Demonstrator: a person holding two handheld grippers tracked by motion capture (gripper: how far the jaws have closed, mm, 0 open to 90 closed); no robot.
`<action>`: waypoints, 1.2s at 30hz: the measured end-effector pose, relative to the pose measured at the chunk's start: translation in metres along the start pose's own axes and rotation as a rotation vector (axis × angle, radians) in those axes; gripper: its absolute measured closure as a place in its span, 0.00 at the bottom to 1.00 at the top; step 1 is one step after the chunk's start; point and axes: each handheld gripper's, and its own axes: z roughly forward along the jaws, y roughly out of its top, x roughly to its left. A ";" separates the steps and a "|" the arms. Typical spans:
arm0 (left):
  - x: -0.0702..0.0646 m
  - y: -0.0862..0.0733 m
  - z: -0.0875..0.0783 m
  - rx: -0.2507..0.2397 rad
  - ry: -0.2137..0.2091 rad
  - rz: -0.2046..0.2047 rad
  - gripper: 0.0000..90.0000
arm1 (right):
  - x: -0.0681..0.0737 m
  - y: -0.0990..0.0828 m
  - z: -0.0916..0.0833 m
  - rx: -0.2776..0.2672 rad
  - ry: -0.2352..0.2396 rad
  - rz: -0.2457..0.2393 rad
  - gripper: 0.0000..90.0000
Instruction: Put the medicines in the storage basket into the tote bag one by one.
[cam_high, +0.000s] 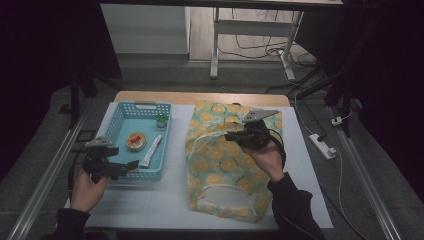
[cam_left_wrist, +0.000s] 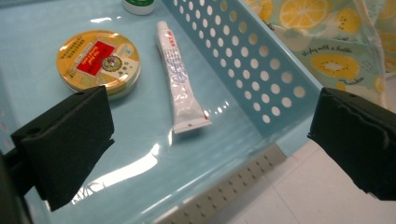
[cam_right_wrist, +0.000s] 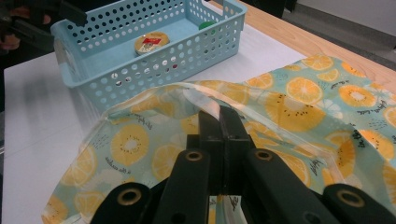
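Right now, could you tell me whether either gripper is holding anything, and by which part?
The right gripper is shut on the fruit-print bag, pinching the rim of its opening. The left gripper is open over the blue basket, holding nothing.

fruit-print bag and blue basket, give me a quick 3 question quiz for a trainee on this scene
1. True or false: the right gripper is shut on the rim of the fruit-print bag.
2. Which lies in the blue basket next to the round gold tin? A) a white tube B) a spoon C) a battery
3. Fill in: the left gripper hangs over the basket's near corner with its jaws ____.

Key: 1 true. 2 A, the white tube. 3 open.
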 end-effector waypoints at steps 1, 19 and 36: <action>0.001 0.003 0.001 0.003 0.004 0.001 0.00 | 0.000 0.000 0.000 0.001 0.000 -0.002 1.00; 0.023 0.044 0.027 0.076 0.058 0.005 0.00 | 0.001 0.000 0.001 0.002 0.007 -0.009 1.00; 0.055 0.069 0.065 0.152 0.070 -0.021 0.00 | 0.002 0.001 0.001 0.003 0.013 -0.016 1.00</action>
